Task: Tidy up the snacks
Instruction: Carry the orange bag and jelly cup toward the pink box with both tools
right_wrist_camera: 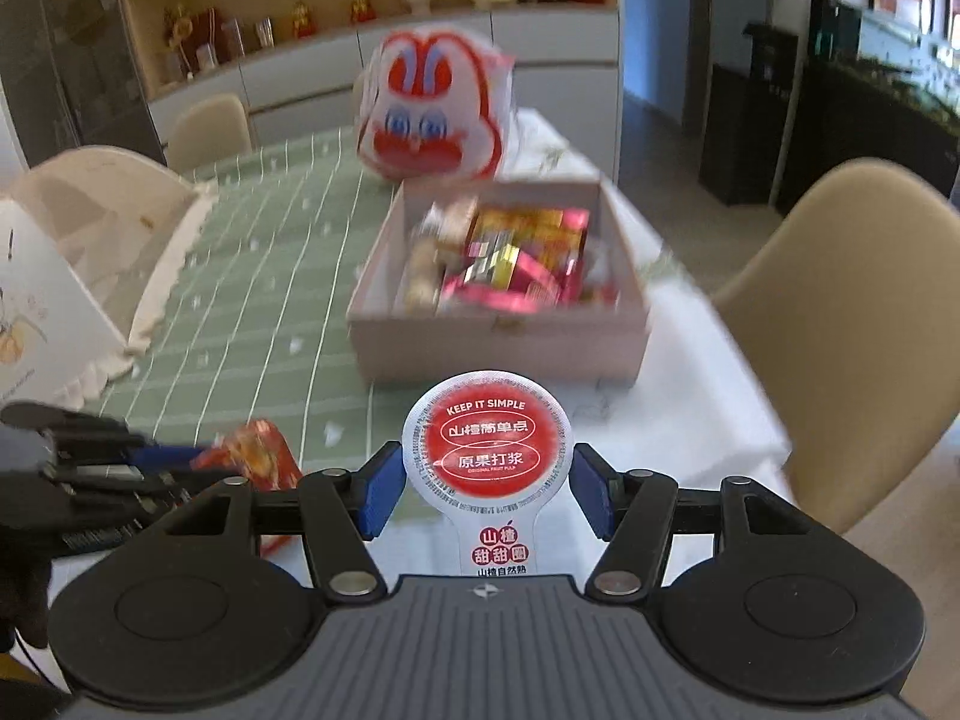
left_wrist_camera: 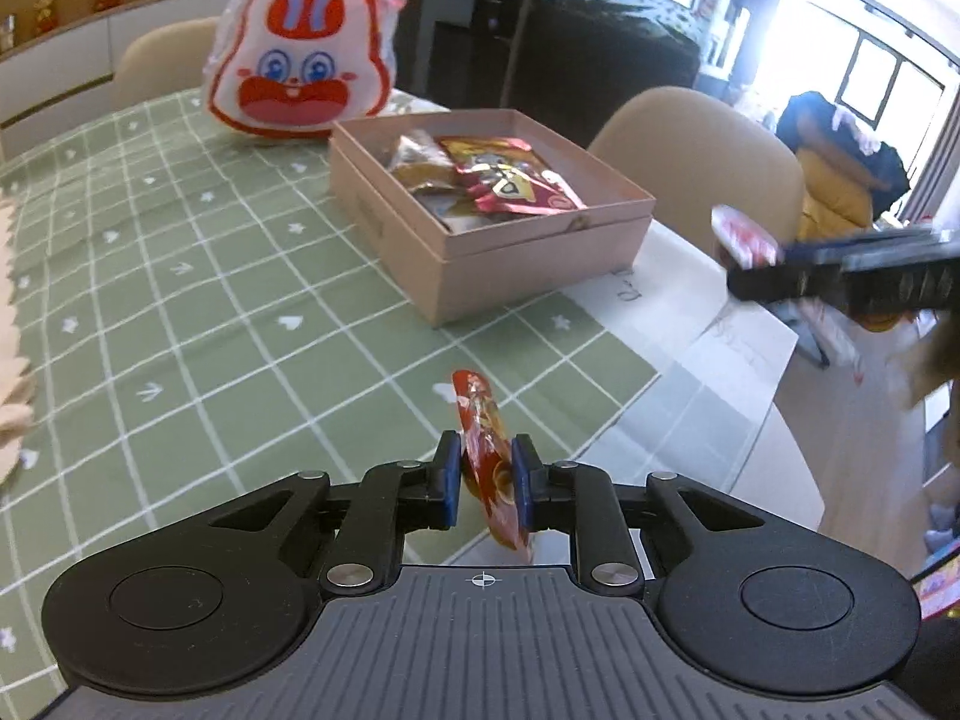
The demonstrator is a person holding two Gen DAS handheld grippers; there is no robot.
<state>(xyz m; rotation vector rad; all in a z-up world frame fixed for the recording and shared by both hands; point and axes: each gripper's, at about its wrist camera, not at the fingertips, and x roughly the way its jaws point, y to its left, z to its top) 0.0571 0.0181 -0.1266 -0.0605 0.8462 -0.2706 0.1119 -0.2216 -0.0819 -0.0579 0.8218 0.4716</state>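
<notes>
My left gripper [left_wrist_camera: 487, 468] is shut on a thin red foil snack packet [left_wrist_camera: 483, 426], held edge-on above the green checked tablecloth [left_wrist_camera: 180, 300]. My right gripper [right_wrist_camera: 487, 483] is shut on a round white cup with a red printed lid [right_wrist_camera: 487, 438]. The right gripper [left_wrist_camera: 756, 267] and its cup [left_wrist_camera: 744, 237] also show at the right of the left wrist view, blurred. A pink open box [left_wrist_camera: 480, 264] ahead of both holds several red and gold snack packets [left_wrist_camera: 510, 180]. In the right wrist view the box [right_wrist_camera: 498, 348] is straight ahead, with the left gripper [right_wrist_camera: 198, 459] and its packet [right_wrist_camera: 258, 456] at lower left.
A white and red rabbit-face bag [left_wrist_camera: 300, 54] stands behind the box. A white paper bag [right_wrist_camera: 54, 300] sits at the table's left. Beige chairs [left_wrist_camera: 696, 162] stand along the right edge, where white paper [left_wrist_camera: 690, 330] covers the table.
</notes>
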